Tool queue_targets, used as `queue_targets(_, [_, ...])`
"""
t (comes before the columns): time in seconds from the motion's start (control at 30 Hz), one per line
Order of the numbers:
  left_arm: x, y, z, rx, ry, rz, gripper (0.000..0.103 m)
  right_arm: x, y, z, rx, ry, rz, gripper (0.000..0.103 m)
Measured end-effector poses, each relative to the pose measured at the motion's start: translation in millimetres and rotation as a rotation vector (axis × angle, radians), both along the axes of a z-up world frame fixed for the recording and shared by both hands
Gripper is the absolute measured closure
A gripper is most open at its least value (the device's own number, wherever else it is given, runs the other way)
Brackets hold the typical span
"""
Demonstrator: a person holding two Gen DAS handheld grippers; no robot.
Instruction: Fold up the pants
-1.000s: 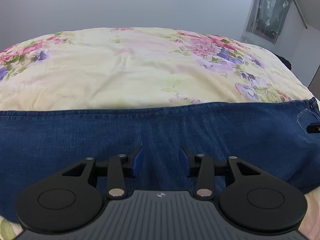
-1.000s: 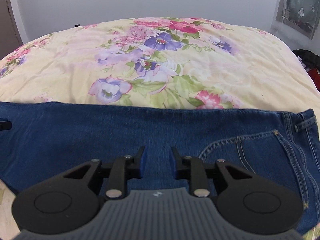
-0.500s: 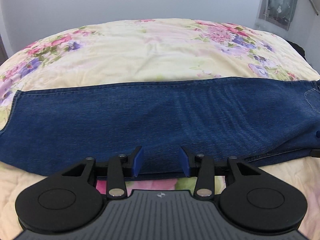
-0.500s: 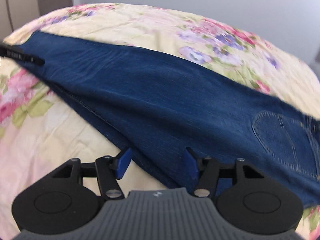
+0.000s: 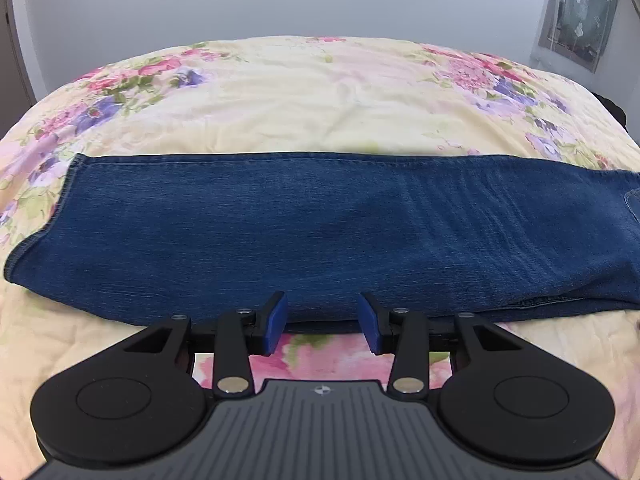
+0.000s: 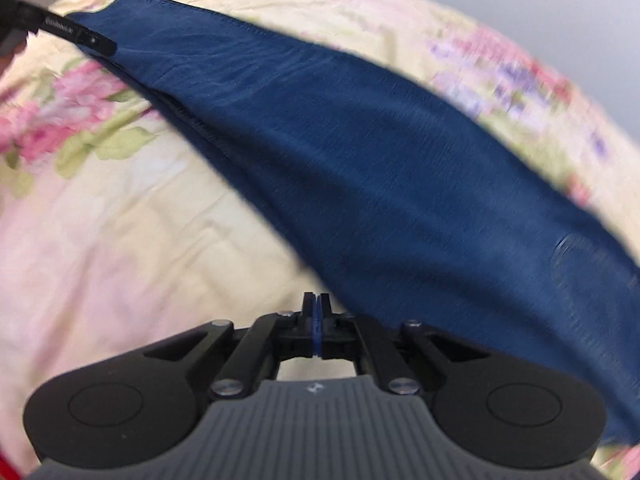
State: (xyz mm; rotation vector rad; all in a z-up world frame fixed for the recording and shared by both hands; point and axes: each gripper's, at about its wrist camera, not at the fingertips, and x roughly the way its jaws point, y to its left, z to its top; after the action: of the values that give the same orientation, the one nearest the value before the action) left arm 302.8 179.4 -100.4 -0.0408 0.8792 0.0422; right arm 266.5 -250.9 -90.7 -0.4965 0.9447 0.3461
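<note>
Jeans laid leg-on-leg across bed, crosswise fold pending

Left view: pants [image 5: 320,232] flat on floral bed [image 5: 320,92]; left hand-held gripper [image 5: 322,322] apart at near edge. Right view, blurred: right hand-held gripper [image 6: 316,320] together, empty; likely next, grasping the hems.

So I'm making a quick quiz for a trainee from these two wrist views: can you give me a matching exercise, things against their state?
Things:
1. left gripper
2. right gripper
3. jeans
4. bedspread

States:
a. floral, cream
b. fingers closed together
c. fingers apart
d. blue, lying flat, legs stacked

Pairs: 1-c, 2-b, 3-d, 4-a
</note>
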Motion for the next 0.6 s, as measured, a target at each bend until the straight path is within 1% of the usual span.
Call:
queue_targets(0.03, [-2,4,1,0.001,-0.005,0.006,0.055,-3,2,5,-0.008,-0.031,0.006,0.103])
queue_targets(0.07, [-3,9,2,0.004,-0.008,0.014,0.055,-3,3,10,0.005,-0.05,0.004,0.103])
queue_targets(0.1, [-4,14,4,0.007,-0.01,0.025,0.055,-1,4,14,0.04,-0.059,-0.014,0.103])
queue_targets(0.17, [-5,24,6,0.005,-0.016,0.054,0.055,15,7,22,0.116,-0.074,-0.061,0.103])
queue_targets(0.27, [-8,42,11,-0.017,-0.026,0.103,0.055,47,16,27,0.203,-0.112,-0.134,0.103])
queue_targets(0.33, [-12,54,15,-0.015,-0.034,0.126,0.055,67,24,19,0.227,-0.095,-0.177,0.103])
queue_targets(0.37, [-14,60,16,-0.014,-0.037,0.133,0.055,75,29,11,0.22,-0.064,-0.193,0.103])
queue_targets(0.43, [-18,72,16,-0.016,-0.038,0.152,0.055,75,33,-8,0.211,0.002,-0.219,0.103])
queue_targets(0.47, [-20,79,16,-0.024,-0.037,0.166,0.055,70,34,-14,0.203,0.005,-0.215,0.103])
queue_targets(0.53, [-22,94,15,-0.06,-0.039,0.202,0.055,61,36,-13,0.19,0.0,-0.198,0.103])
queue_targets(0.6, [-27,112,13,-0.131,-0.047,0.253,0.055,57,34,-7,0.226,0.056,-0.212,0.103])
